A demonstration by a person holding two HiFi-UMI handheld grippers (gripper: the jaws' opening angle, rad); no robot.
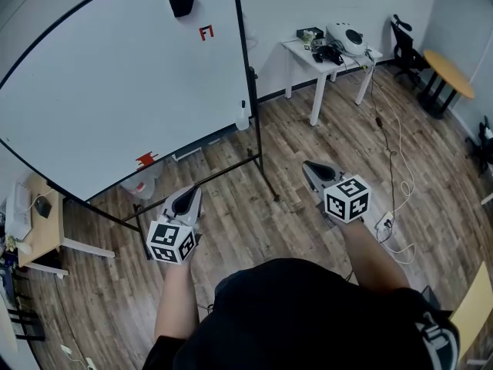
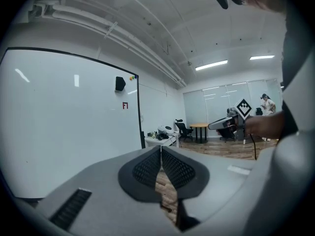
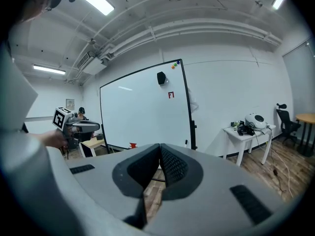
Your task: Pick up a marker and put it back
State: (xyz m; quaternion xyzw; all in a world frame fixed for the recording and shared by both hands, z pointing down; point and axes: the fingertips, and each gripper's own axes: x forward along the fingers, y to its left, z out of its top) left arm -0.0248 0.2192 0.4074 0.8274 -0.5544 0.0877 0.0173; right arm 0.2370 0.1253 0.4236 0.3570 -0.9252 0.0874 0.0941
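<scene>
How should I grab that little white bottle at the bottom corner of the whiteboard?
Probably pinch the white bottle round its wider body, coming level from the front. It stands upright with a thin top, the whiteboard is right behind it and the black post close beside it.

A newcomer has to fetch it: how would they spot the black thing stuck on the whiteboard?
Find the big whiteboard standing on the wooden floor. Look high up, near the corner on the side of the white table: the black block sits there. It is dark and chunky, while its nearest neighbour, just below it, is a small red mark.
</scene>
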